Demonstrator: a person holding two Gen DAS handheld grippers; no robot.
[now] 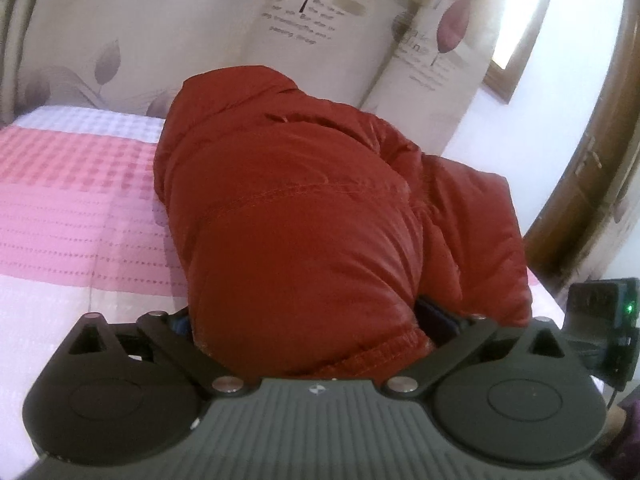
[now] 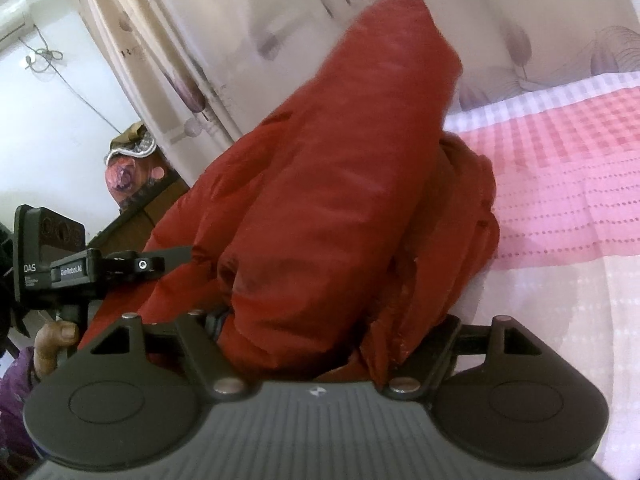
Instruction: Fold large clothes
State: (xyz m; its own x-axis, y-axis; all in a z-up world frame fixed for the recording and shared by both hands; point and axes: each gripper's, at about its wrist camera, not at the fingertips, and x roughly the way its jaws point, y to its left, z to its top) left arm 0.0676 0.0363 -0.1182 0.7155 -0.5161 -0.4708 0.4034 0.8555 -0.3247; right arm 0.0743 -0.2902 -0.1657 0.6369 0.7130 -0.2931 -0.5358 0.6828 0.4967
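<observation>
- Red jacket (image 1: 304, 208) bulk fills space btwn both claws, blocks fwd path.
- Bed (image 1: 72, 200) left of jacket: open.
- Headboard (image 1: 120, 32) behind jacket: dead end.

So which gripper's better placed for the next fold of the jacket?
Left, probably: the left gripper has the red jacket centred between its fingers, square to the bed; the right gripper sits tilted on bunched side folds.

Rust-red puffy jacket (image 1: 304, 216), bundled thick (stitched hem nearest), lying on pink-and-white bedspread (image 1: 72, 200)
</observation>
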